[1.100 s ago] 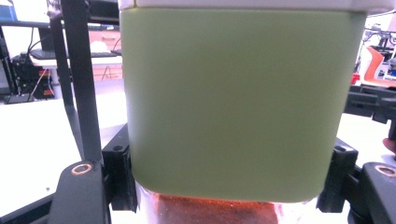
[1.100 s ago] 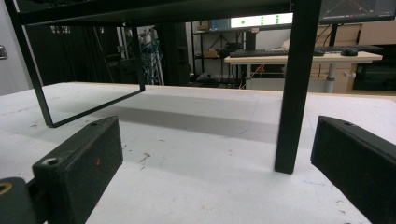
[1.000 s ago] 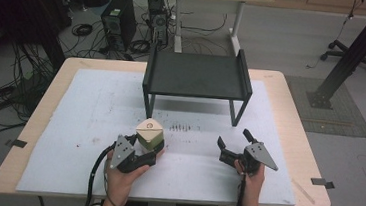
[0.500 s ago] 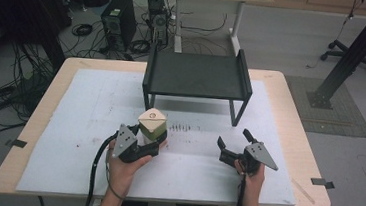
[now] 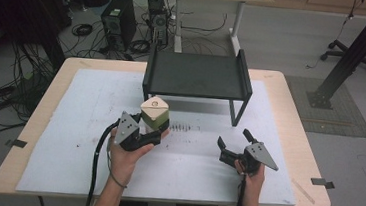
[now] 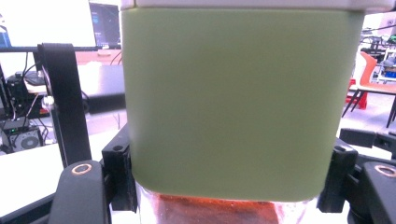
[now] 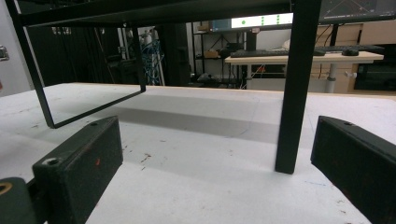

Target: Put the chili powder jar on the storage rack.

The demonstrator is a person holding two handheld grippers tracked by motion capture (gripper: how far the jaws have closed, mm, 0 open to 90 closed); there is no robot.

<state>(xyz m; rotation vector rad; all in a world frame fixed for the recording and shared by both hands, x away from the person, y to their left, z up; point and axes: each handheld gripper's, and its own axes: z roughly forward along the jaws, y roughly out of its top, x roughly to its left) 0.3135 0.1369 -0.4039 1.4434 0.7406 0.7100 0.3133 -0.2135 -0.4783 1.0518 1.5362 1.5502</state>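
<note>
Dim overhead light, soft shadows, slight blur

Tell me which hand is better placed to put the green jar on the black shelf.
Left: the left gripper grips the green jar before the black shelf; the right gripper is open, empty.

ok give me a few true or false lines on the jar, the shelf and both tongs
1. The left tongs grip the green jar. True.
2. The jar stands on the black shelf. False: it is in front of the shelf, held in the tongs.
3. The right tongs are open with nothing between the jaws. True.
4. The right tongs hold the shelf's leg. False: the leg stands beyond the jaws, untouched.
5. The jar has a red lid. False: the lid is pale beige.
</note>
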